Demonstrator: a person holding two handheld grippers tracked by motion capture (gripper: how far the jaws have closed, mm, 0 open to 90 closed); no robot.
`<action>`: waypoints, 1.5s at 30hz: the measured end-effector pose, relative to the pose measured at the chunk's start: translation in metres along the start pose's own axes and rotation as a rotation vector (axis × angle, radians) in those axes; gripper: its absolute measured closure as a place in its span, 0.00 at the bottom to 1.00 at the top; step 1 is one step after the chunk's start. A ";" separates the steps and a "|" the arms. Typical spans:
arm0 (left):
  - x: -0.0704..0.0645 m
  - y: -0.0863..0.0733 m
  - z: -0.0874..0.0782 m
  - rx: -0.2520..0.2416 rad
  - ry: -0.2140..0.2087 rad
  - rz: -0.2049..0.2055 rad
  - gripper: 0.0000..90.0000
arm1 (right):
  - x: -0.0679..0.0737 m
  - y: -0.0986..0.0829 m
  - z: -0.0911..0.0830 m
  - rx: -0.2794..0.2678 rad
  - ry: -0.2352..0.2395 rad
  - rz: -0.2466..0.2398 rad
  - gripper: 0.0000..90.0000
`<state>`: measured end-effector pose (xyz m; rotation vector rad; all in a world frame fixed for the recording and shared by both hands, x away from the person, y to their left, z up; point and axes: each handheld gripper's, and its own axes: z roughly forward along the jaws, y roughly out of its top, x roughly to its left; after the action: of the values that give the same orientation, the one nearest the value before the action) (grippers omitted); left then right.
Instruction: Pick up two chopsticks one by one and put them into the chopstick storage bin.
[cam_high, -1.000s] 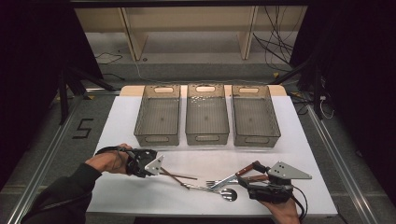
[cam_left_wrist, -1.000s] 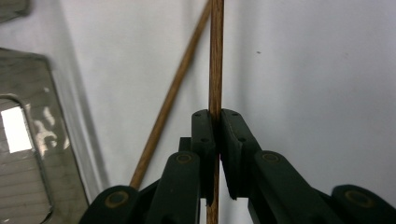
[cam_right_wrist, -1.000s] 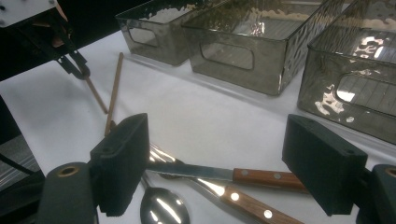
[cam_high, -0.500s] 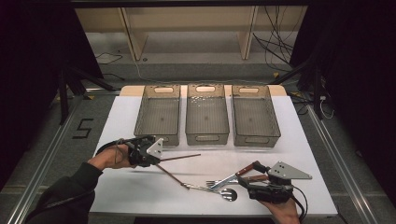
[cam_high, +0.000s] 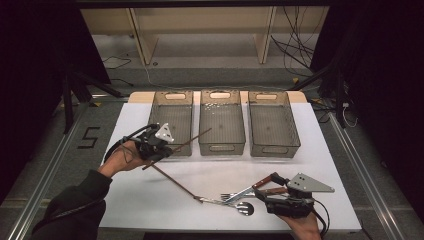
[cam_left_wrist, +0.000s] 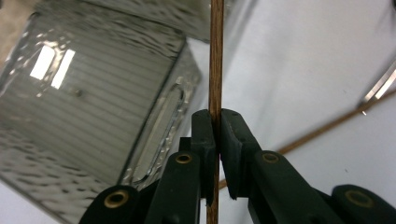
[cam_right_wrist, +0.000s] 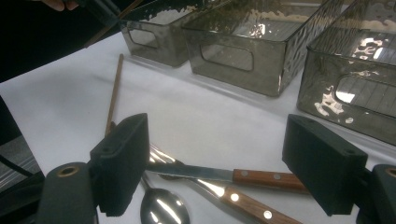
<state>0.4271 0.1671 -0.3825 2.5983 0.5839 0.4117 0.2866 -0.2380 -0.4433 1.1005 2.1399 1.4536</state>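
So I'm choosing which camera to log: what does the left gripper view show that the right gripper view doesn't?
Left gripper view: its tongs shut on a wooden chopstick, next to one bin's end wall.

Right gripper view: its tongs open over two wood-handled knives and a spoon, with three bins in a row.

Both: a second chopstick lying on the white table.

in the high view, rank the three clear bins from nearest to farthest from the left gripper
1. The left clear plastic bin, right beside the left gripper, which holds a thin brown wooden chopstick.
2. The middle clear plastic bin, one place to the right.
3. The right clear plastic bin, at the far right of the row.
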 end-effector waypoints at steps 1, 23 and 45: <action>0.002 0.000 0.000 -0.008 0.006 -0.010 0.93 | 0.000 0.000 0.000 0.000 0.000 0.000 0.27; 0.060 0.020 -0.009 -0.088 0.096 -0.316 0.93 | 0.000 0.000 0.000 0.000 0.002 0.000 0.27; 0.103 0.024 0.004 -0.115 0.171 -0.435 0.93 | 0.000 0.000 0.000 0.000 0.007 0.001 0.26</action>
<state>0.5256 0.1936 -0.3555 2.2556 1.1188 0.5046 0.2865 -0.2381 -0.4434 1.0977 2.1444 1.4600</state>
